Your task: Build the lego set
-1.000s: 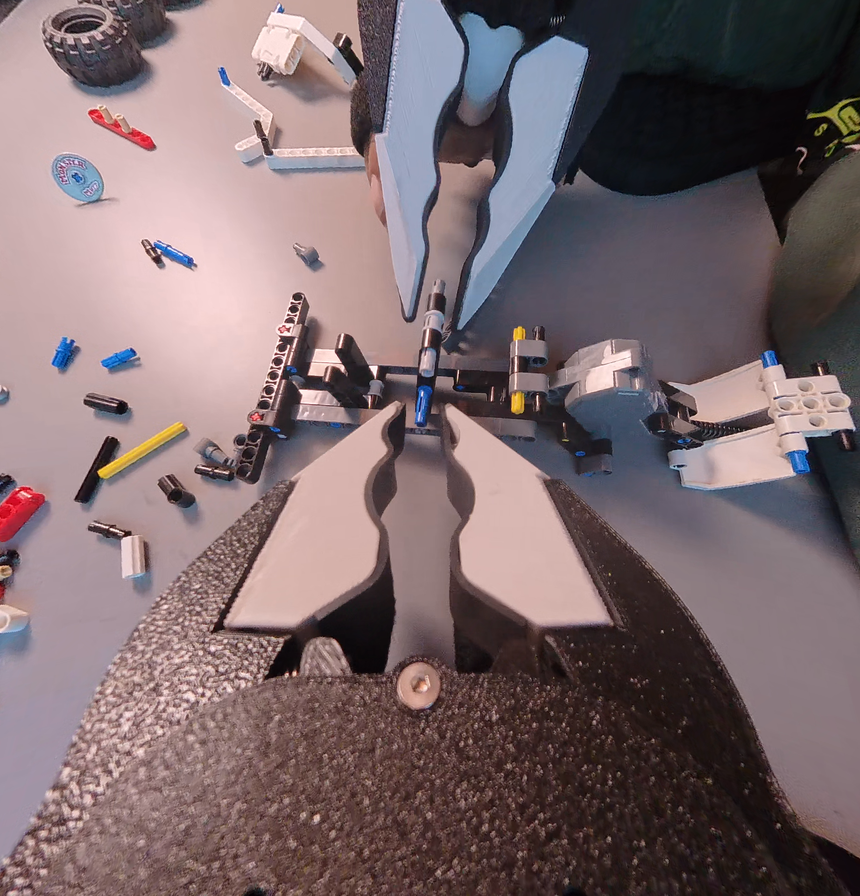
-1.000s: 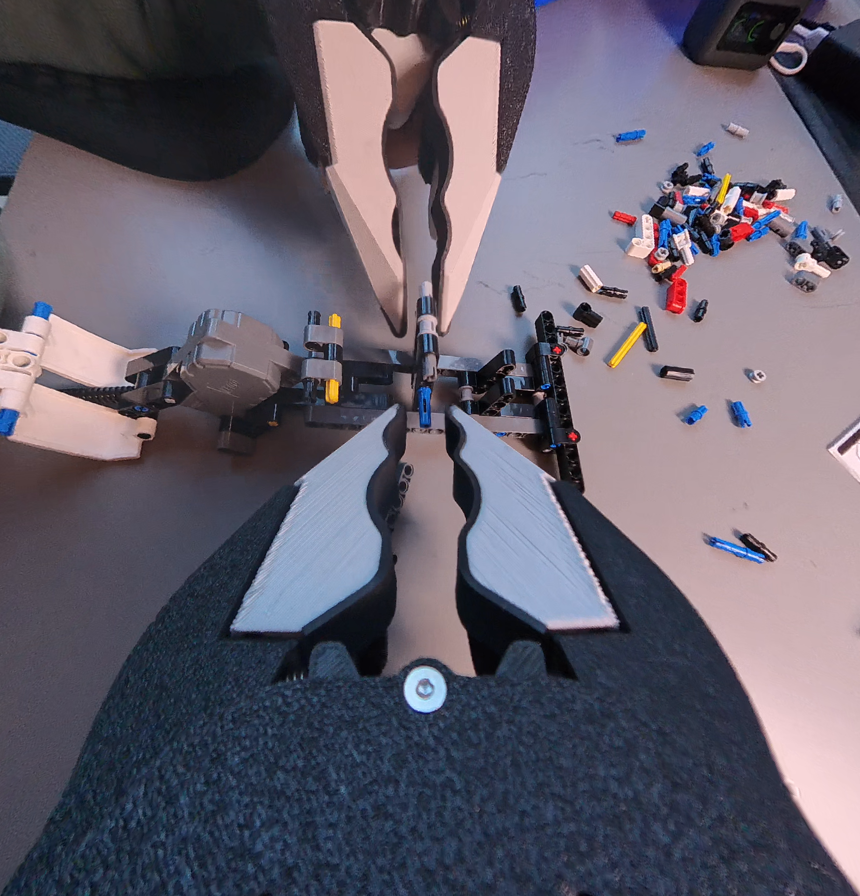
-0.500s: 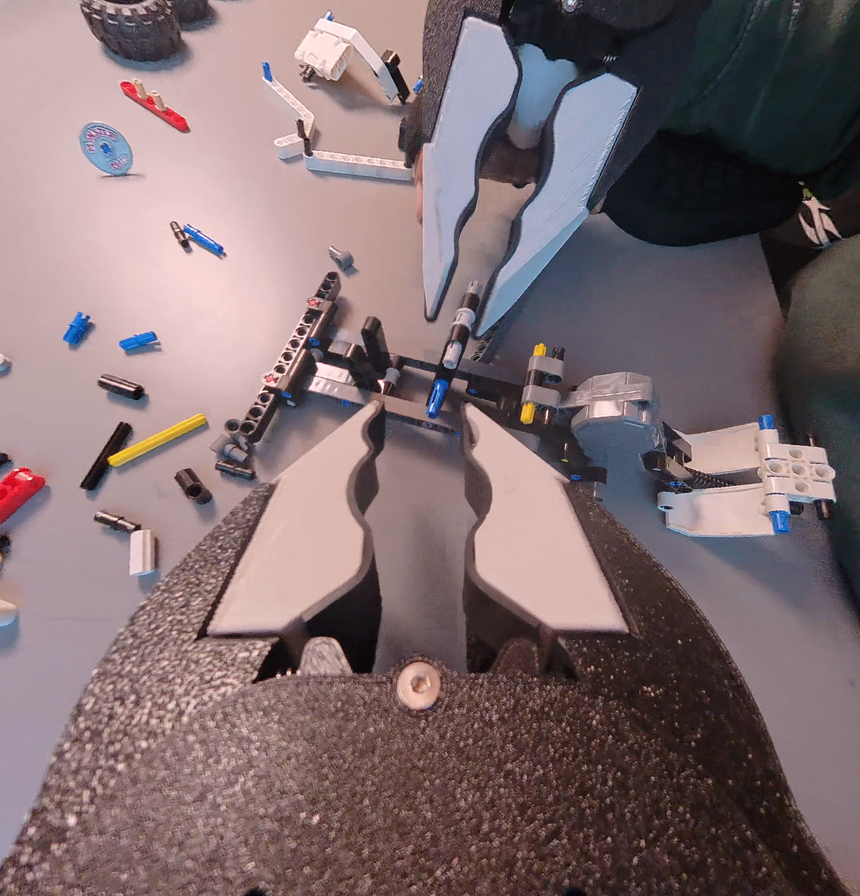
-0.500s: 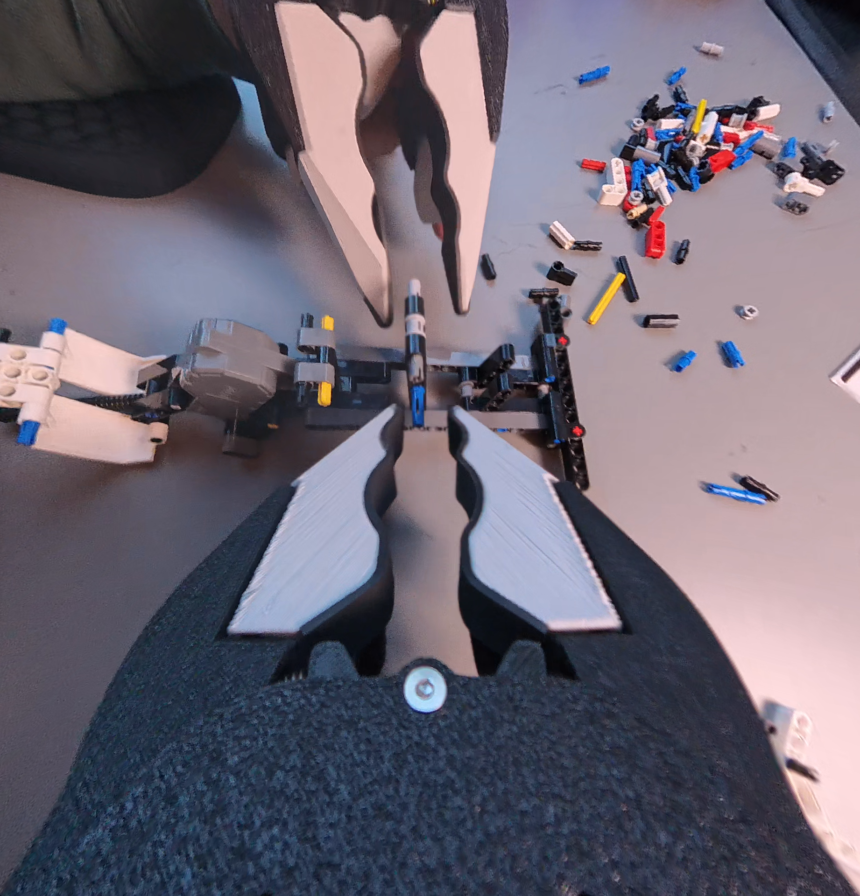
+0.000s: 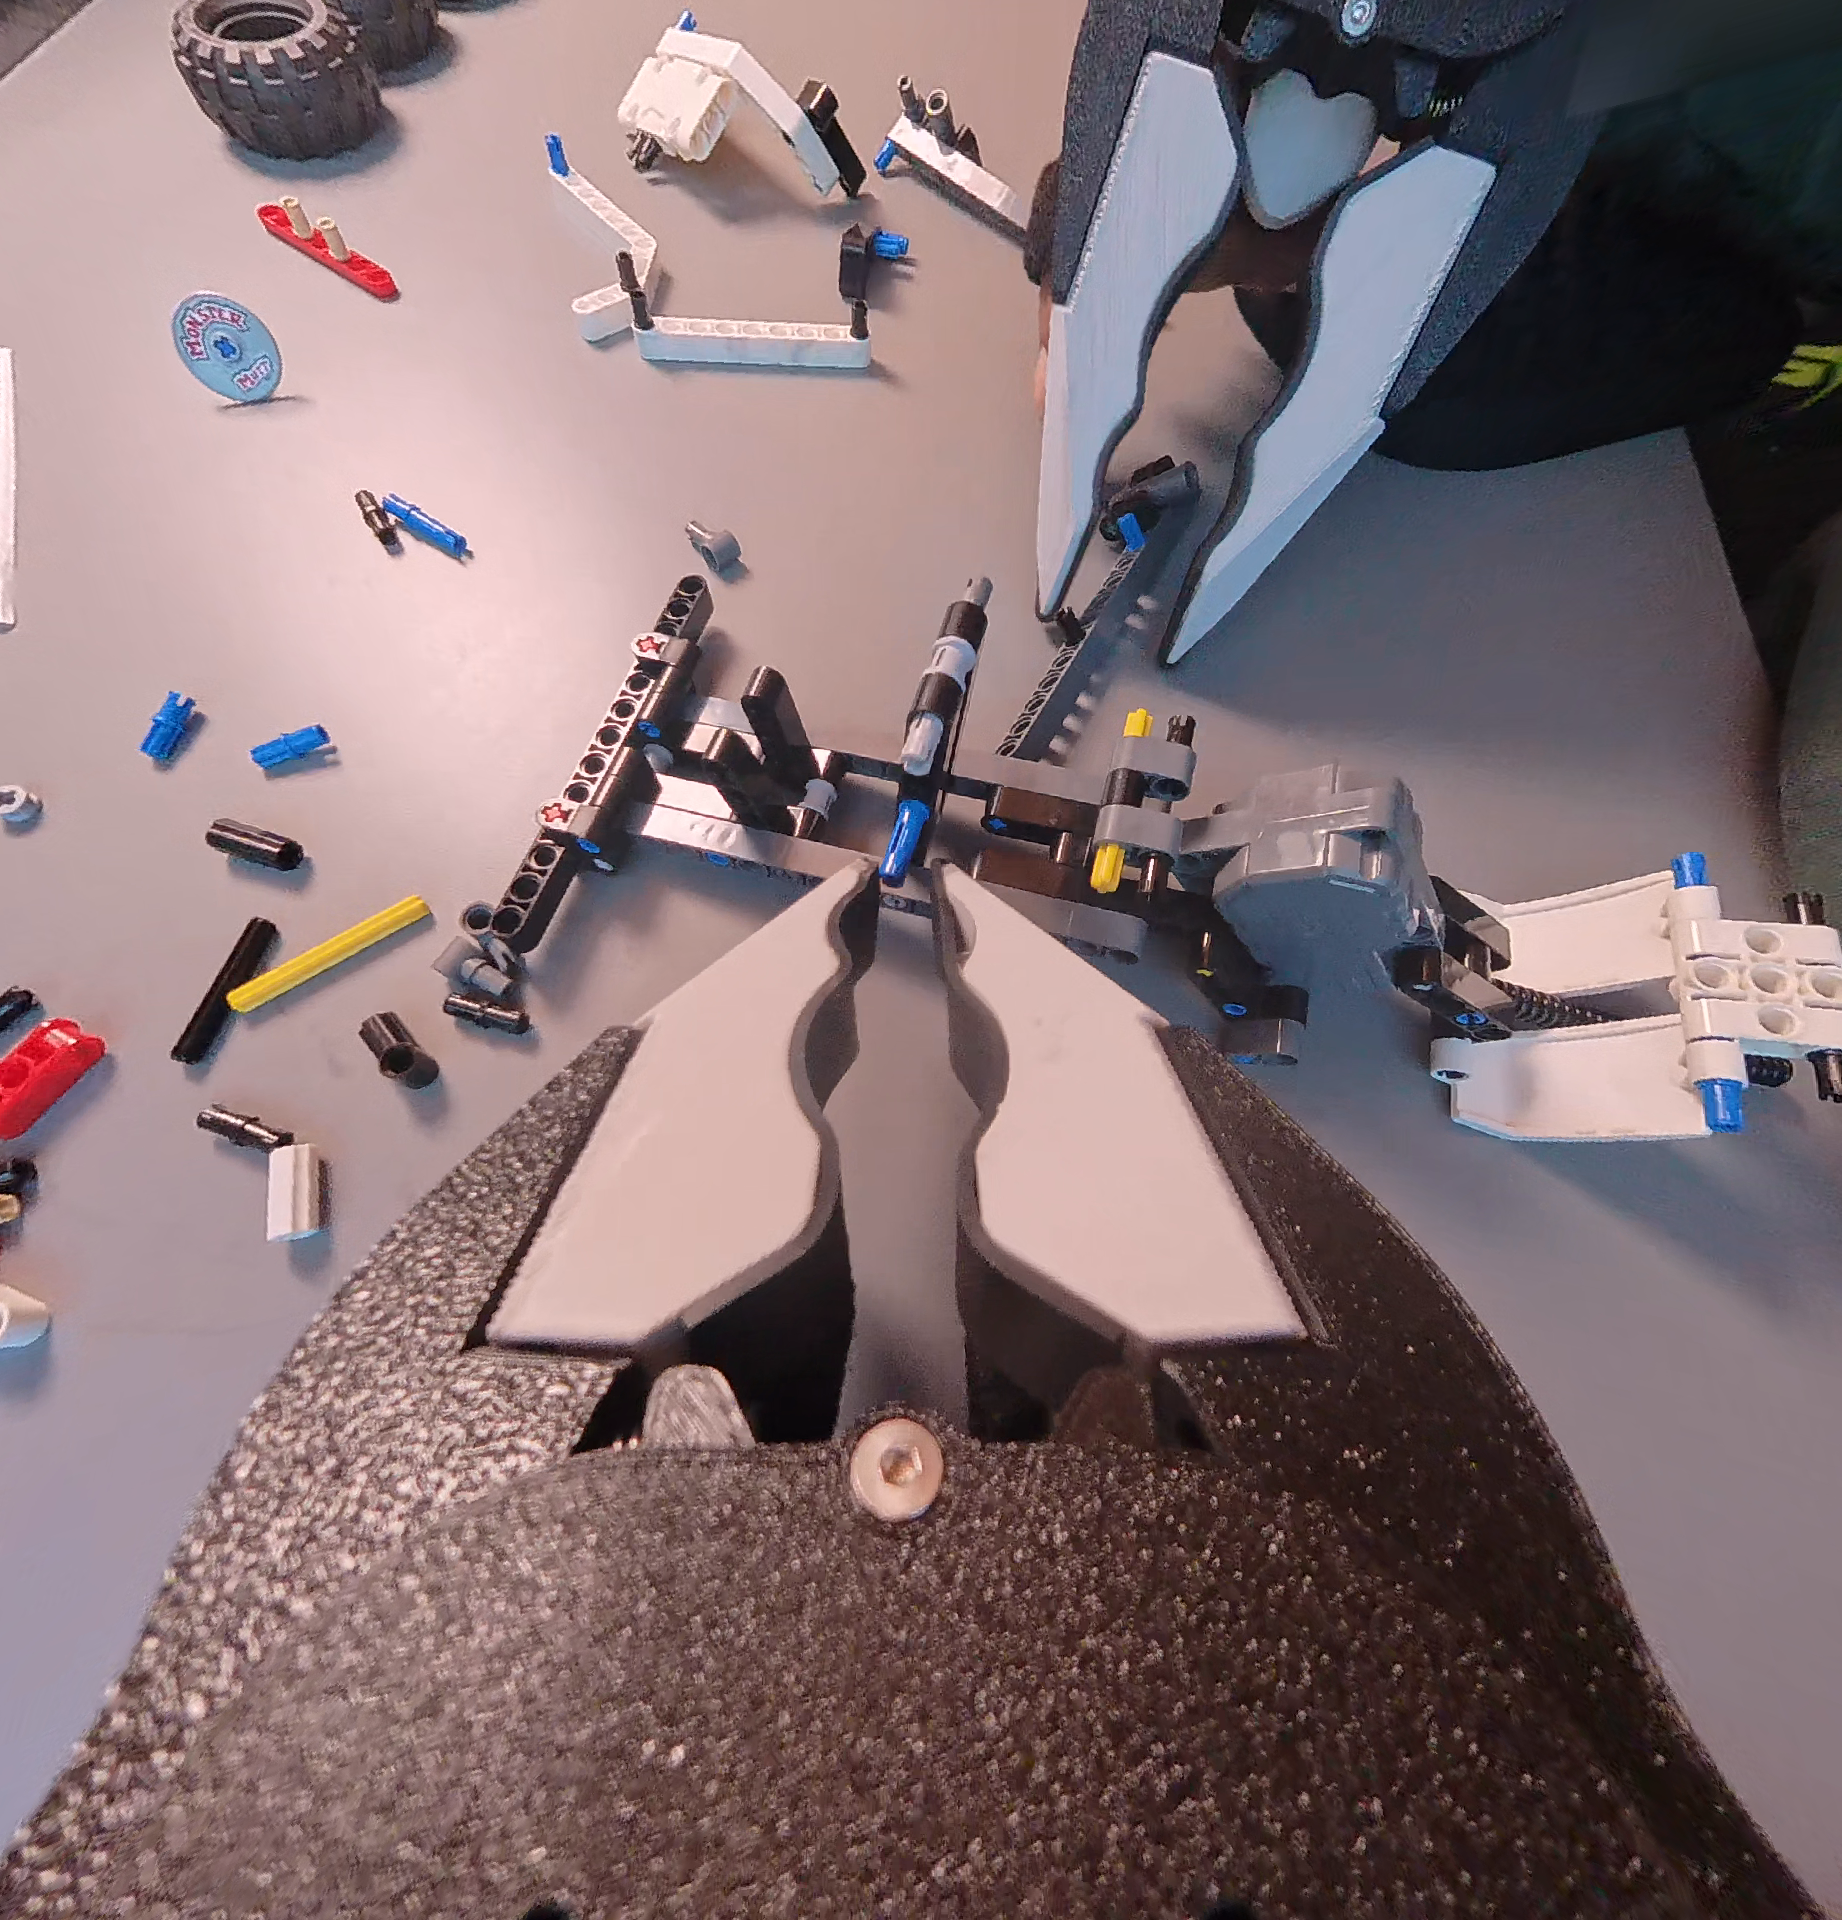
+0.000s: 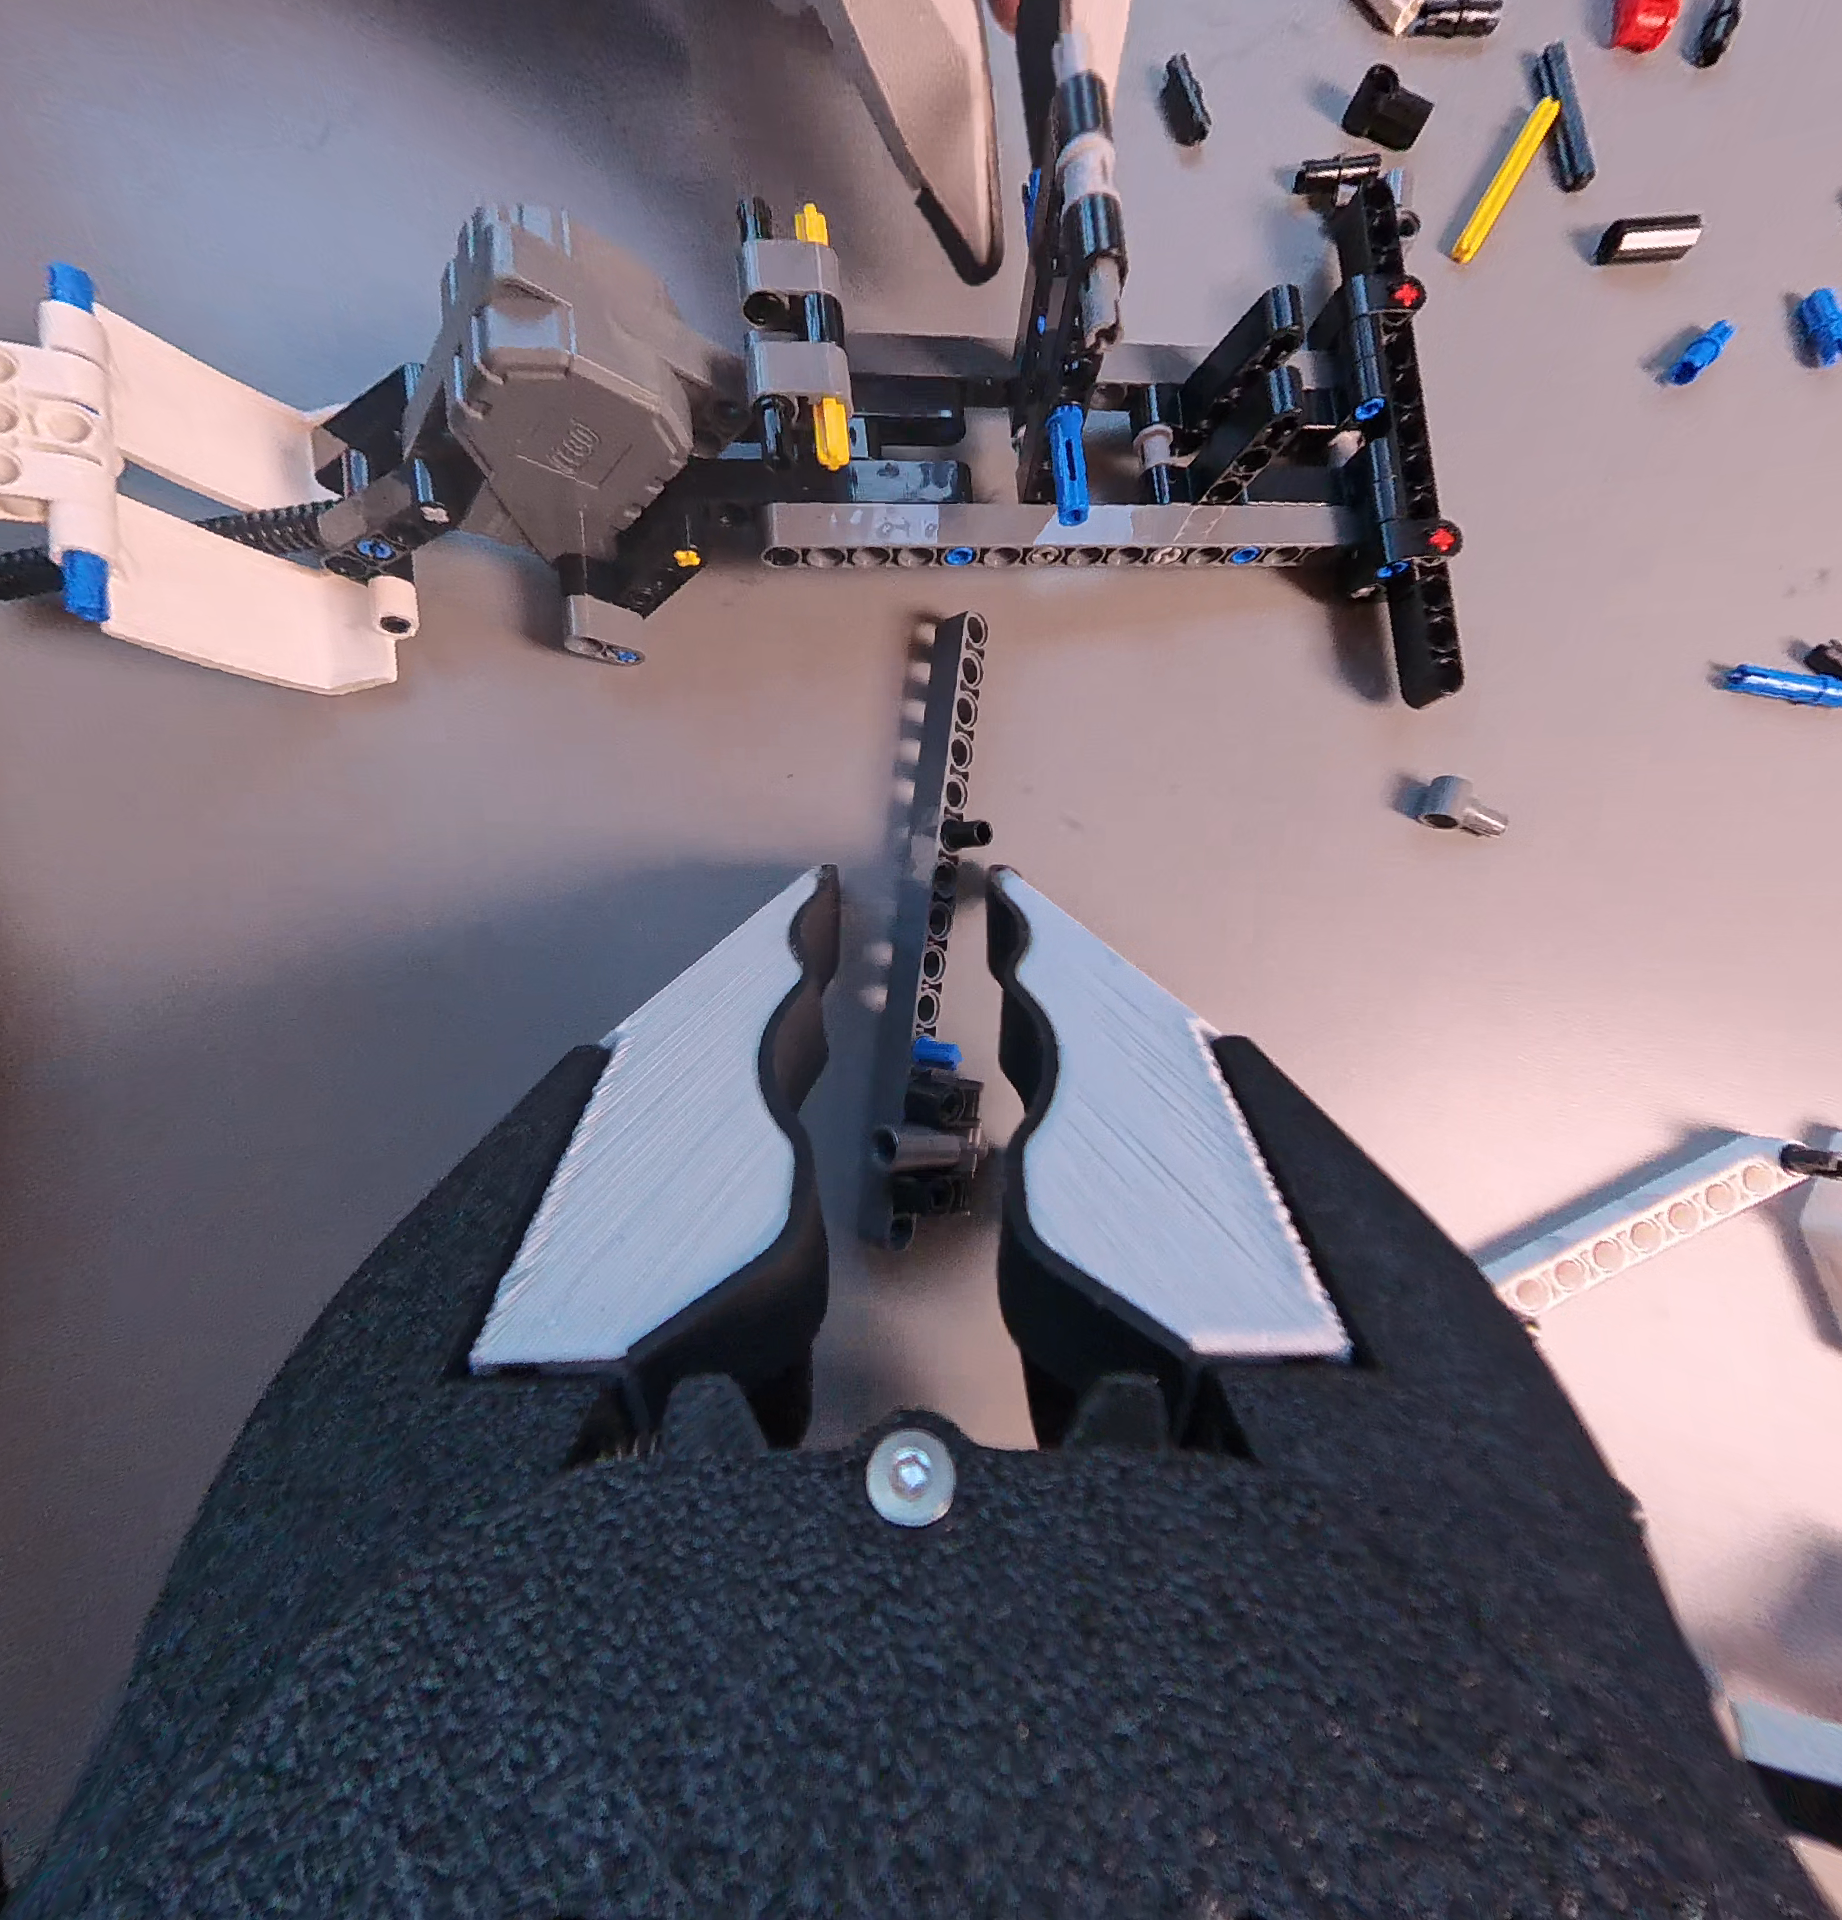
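Note:
The partly built black and grey chassis (image 5: 1000, 810) lies on the grey table, with a grey motor block (image 5: 1312, 862) and white panels (image 5: 1623, 997) at one end. It also shows in the right wrist view (image 6: 1052, 530). My left gripper (image 5: 904, 883) is nearly closed, its tips pinching the near end of the chassis's cross piece by a blue pin (image 5: 904, 831). One of its fingers (image 6: 948, 135) shows in the right wrist view. My right gripper (image 6: 912, 883) is open and straddles a loose dark grey beam (image 6: 943, 790) without touching it. That beam (image 5: 1078, 670) lies beyond the chassis.
Black tyres (image 5: 273, 83) and a white beam frame (image 5: 751, 343) lie at the far side. Loose pins, a yellow axle (image 5: 325, 940) and red parts (image 5: 23, 1075) are scattered on the left. A person's dark sleeve (image 5: 1623, 260) is behind the right gripper (image 5: 1114, 623). About 10 cm separates my left fingertips from my right. The grey motor block (image 5: 1312, 862) is about 6 cm from my left fingertips. Look for it in the right wrist view (image 6: 576, 310) too.
My right gripper let go of the upright axle on the chassis, drew back, opened wider and now sits over the loose grey beam. My left gripper's fingers narrowed at the chassis.

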A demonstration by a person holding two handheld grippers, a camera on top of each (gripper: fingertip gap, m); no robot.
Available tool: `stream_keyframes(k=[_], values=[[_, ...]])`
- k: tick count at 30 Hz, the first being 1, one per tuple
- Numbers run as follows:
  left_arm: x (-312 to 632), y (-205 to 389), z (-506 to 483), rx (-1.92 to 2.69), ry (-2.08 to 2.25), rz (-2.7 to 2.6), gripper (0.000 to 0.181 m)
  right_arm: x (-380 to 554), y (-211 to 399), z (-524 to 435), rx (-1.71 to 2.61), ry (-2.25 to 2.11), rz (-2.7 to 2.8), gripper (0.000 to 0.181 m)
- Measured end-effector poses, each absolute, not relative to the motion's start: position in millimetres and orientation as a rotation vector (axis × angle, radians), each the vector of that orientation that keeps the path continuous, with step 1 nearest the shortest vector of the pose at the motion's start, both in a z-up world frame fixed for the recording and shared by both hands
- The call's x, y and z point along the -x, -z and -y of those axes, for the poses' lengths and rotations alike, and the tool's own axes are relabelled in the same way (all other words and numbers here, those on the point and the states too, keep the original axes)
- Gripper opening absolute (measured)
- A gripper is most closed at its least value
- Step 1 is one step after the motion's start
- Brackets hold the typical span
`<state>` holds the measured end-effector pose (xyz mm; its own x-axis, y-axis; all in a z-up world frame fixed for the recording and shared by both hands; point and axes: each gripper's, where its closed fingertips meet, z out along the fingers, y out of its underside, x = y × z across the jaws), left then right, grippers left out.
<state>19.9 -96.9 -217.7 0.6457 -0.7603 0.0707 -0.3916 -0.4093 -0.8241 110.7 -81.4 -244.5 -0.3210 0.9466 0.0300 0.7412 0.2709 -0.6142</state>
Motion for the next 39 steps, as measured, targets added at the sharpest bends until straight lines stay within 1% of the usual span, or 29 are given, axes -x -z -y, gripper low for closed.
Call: stream_keyframes(k=[1,4,13,19,21,23,25,28,32,34,36,37,38,39], values=[[-19.2,218.0,95.2,2.037,0.549,-0.891,0.006,-109.9,245.0,82.6,1.528,-0.724,2.157,0.024],[-19.3,218.1,95.3,2.042,0.56,-0.881,0.005,-108.0,245.6,82.9,1.538,-0.742,2.149,0.011],[-20.1,216.2,94.6,2.187,0.843,-0.639,0.004,-106.9,245.4,82.3,1.599,-0.797,2.174,0.01],[-9.6,216.7,85.7,2.161,0.72,-0.623,0.006,-111.0,243.5,70.9,1.611,-0.733,2.148,0.01],[-6.3,209.9,84.7,2.122,0.682,-0.623,0.019,-114.6,236.6,66.1,1.636,-0.764,2.087,0.01],[0.3,200.0,85.0,2.085,0.652,-0.612,0.025,-118.2,225.4,61.2,1.646,-0.807,2.001,0.01],[3.6,183.6,87.3,2.013,0.649,-0.609,0.025,-117.2,206.3,60.8,1.629,-0.902,1.887,0.01],[-8.1,153.9,95.5,1.88,0.739,-0.624,0.025,-110.3,167.2,81.0,1.447,-1.107,1.796,0.01],[-49.5,134.0,119.0,1.77,1.003,-0.709,0.027,-99.0,153.5,93.2,1.254,-0.968,1.903,0.01],[-60.7,136.3,119.8,1.776,0.992,-0.725,0.029,-90.8,151.5,97.7,1.189,-0.893,1.955,0.01],[-67.4,140.8,118.2,1.793,0.935,-0.745,0.026,-81.2,147.3,106.6,1.104,-0.867,1.976,0.01],[-68.4,141.7,116.8,1.792,0.89,-0.756,0.02,-76.3,146.2,108.3,1.056,-0.828,1.977,0.01],[-68.6,142.1,116.8,1.788,0.848,-0.775,0.01,-72.1,146.8,106.1,1.006,-0.752,1.974,0.01],[-67.3,141.6,116.0,1.782,0.799,-0.786,0.008,-68.8,146.8,103.5,0.945,-0.68,1.964,0.01]])
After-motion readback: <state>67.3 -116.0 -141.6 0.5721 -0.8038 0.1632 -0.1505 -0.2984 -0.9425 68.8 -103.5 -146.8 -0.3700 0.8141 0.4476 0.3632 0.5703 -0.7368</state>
